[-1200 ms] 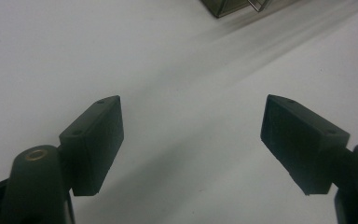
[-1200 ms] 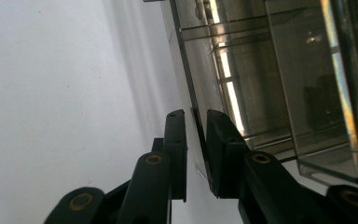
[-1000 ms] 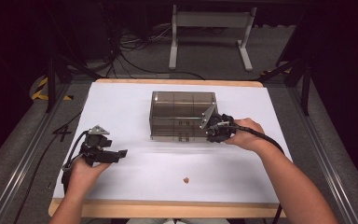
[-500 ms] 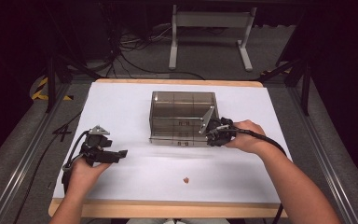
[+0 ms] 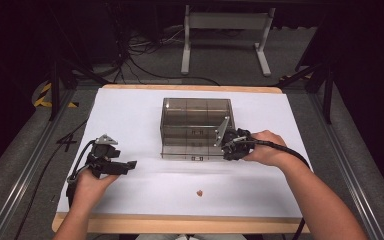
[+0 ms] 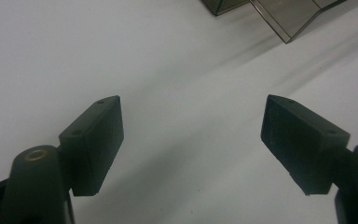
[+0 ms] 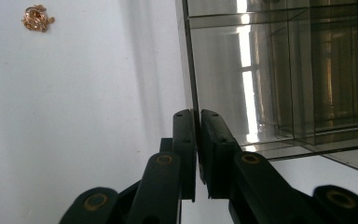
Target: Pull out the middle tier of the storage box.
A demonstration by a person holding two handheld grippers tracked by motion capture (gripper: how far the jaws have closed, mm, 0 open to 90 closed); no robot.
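In the high view the white desk [image 5: 145, 120] is brightly and evenly lit from above while the floor and the surroundings at the frame edges fall into deep darkness, and the picture is soft and slightly grainy. In the left gripper view the white surface grades from bright at the upper left to grey shadow at the lower centre, with diagonal shadow bands at the upper right, and the near black pads [image 6: 98, 144] are slightly out of focus. In the right gripper view vertical glare streaks run down the smoked transparent box [image 7: 279, 70] in the upper right, and the small golden object [image 7: 37, 17] at the upper left is sharp.
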